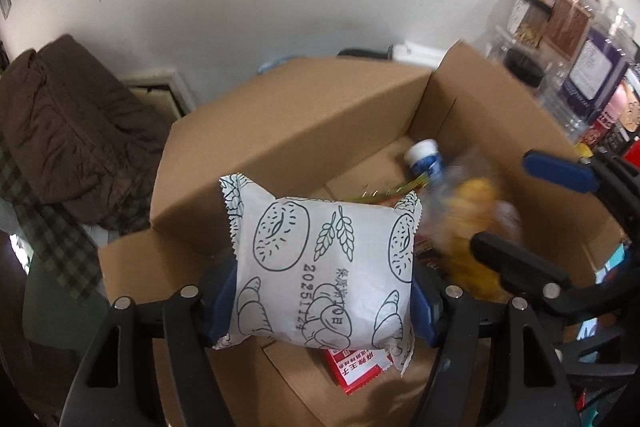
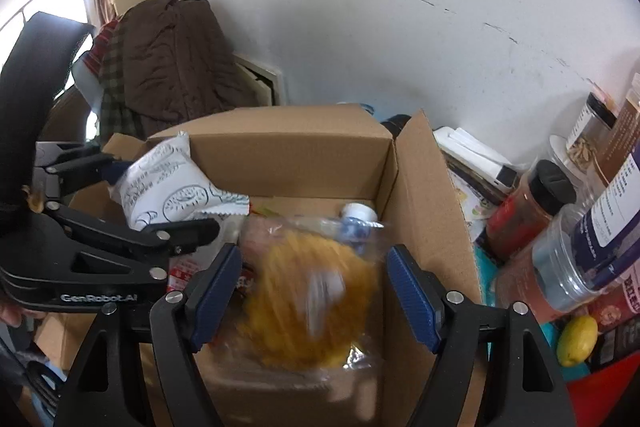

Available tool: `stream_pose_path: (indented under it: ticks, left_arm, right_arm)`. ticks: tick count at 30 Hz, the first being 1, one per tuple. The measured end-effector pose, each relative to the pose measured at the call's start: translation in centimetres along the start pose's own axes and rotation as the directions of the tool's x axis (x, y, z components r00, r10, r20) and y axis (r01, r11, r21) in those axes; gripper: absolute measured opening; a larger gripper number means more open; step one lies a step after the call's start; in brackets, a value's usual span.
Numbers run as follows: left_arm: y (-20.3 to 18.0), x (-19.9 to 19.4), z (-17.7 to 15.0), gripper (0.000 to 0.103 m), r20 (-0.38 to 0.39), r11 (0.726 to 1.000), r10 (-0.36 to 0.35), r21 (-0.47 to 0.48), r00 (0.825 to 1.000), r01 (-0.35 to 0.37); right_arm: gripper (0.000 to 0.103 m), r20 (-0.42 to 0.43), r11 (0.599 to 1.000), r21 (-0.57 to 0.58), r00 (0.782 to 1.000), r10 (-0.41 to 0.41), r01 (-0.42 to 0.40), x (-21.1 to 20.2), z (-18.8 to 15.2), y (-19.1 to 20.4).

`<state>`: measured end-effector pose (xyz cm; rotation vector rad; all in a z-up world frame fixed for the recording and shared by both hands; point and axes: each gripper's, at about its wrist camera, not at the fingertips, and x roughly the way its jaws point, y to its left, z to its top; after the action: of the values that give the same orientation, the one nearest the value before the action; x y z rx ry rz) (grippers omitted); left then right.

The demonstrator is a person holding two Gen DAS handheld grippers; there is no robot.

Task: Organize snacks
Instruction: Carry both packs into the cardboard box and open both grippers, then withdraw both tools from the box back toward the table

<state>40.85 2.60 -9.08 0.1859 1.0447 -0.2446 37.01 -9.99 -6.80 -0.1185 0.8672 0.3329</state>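
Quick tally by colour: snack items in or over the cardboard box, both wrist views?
White printed bread packet, gripped by left gripper: 1
Yellow snack in clear wrapper, blurred, between the open fingers of the right gripper: 1
Red packet on the cardboard box floor: 1
Blue-and-white capped bottle: 1
Total: 4

Black left claw (image 1: 322, 301), right claw (image 2: 314, 297) — ribbed blue pads, silver screws, white "GenRobot.AI" lettering
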Motion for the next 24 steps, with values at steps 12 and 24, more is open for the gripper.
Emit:
stream_pose_path:
  ticks: [12, 24]
  left_arm:
    - [-0.2, -1.6, -0.5, 0.074, 0.016, 0.998, 0.061, -0.021, 0.998, -0.06]
    - [-0.8, -10.1, -0.2, 0.074, 0.188, 0.996, 0.082, -0.036, 0.979, -0.076]
  right_arm:
    - [0.084, -0.005, 0.999, -0.004, 0.999, -0.045, 0.045, -1.7, -0.1, 0.0]
    - [0.084, 0.089, 0.997, -0.002, 0.993, -0.071, 0.072, -7.9, 1.1, 0.6]
